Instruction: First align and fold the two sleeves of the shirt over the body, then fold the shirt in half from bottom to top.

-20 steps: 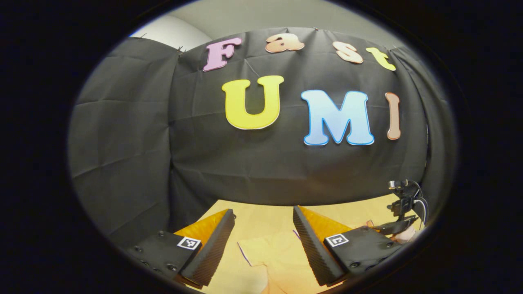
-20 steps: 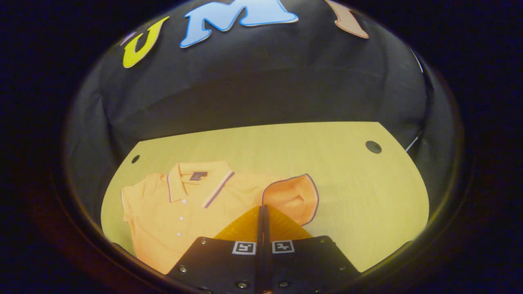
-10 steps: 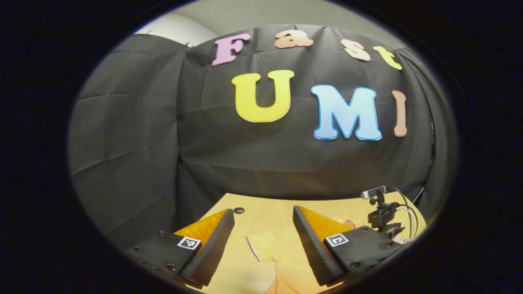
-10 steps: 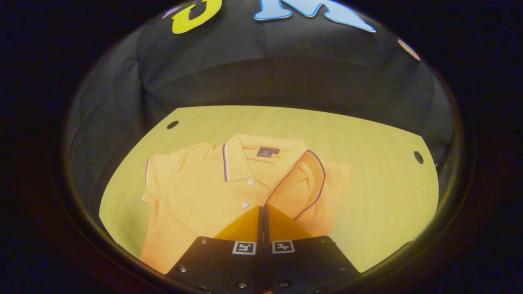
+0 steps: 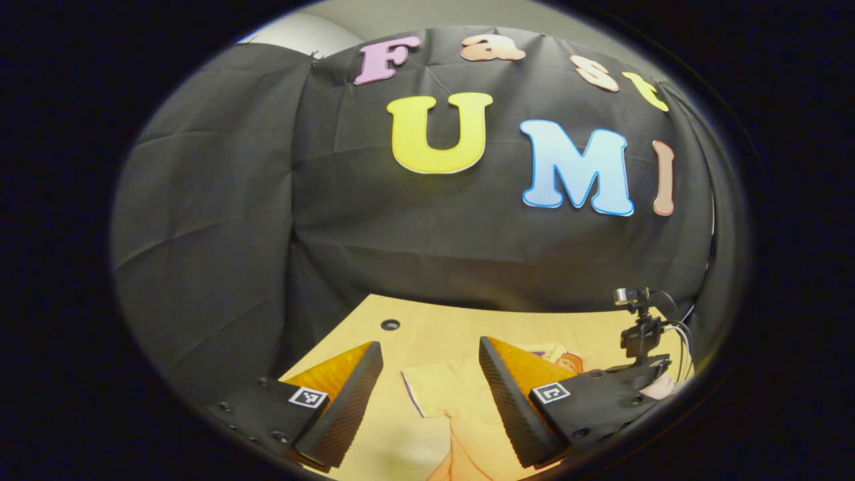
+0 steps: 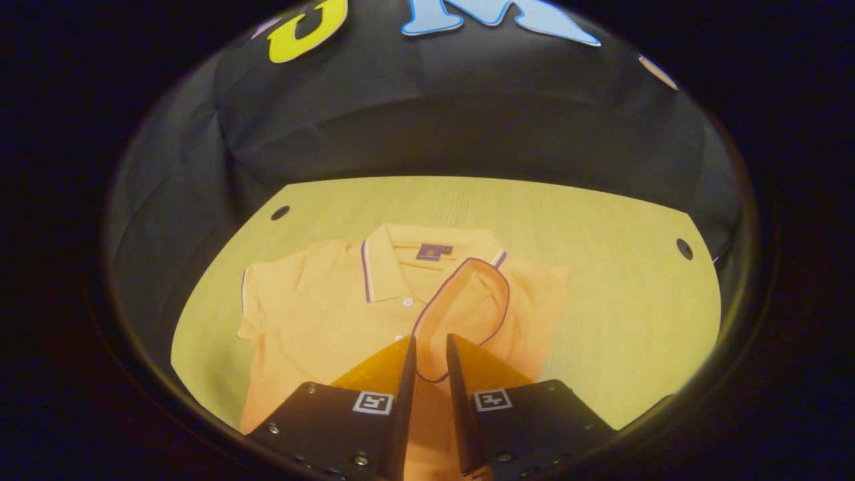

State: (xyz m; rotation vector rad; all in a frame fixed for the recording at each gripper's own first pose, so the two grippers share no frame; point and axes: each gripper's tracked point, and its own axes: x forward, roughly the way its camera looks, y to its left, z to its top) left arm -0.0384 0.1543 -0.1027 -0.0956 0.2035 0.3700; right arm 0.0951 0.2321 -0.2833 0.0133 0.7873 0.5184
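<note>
Shirt [image 6: 320, 314], soft orange polo with purple piping, lies flat mid-frame on the pale wood table [image 6: 621, 300]; one sleeve [image 6: 467, 300] folded over the chest; right gripper [image 6: 431, 351] slightly parted, holding nothing; left gripper [image 5: 427, 374] wide open, empty.

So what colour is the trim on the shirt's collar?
Purple with white, on the orange shirt's collar; right gripper view shows it best.

The polo shirt [image 6: 320, 314] is soft matt knit cloth, its collar [image 6: 384, 267] and folded sleeve [image 6: 467, 300] edged with fine woven piping. The table [image 6: 601, 300] looks like smooth pale wood with a faint grain and low sheen. The booth wall [image 5: 220, 220] is matt, creased cloth. The left gripper [image 5: 427, 394] has ribbed, rough-looking pads [image 5: 347, 407].
</note>
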